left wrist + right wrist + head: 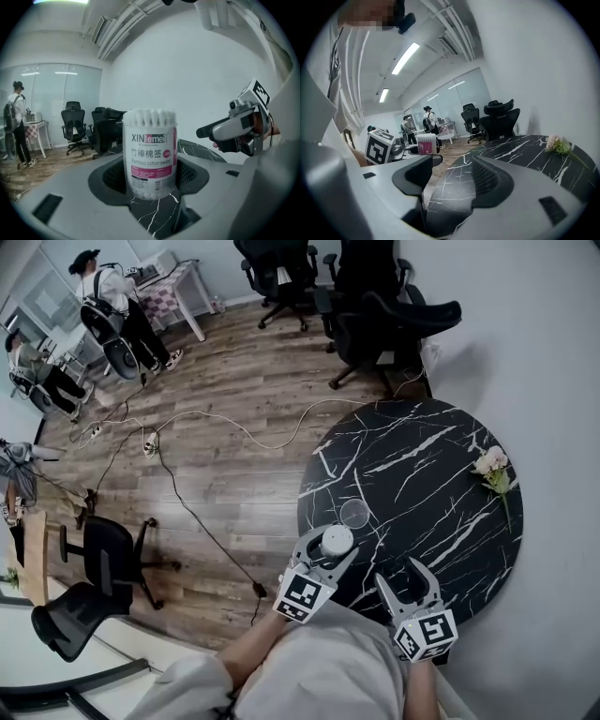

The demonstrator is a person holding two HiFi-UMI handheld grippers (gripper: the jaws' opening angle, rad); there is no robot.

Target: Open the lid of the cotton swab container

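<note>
The tall clear plastic cotton swab container with a pink-and-white label stands upright at the centre of the left gripper view, clamped between the jaws of the left gripper above the near edge of the round black marble-patterned table. Its top shows bare white swab tips with no cover over them. A clear round disc lies flat on the table just above the container in the head view; it looks like the removed lid, so the opening seems done. The right gripper, at the lower right, has its jaws spread and holds nothing.
</note>
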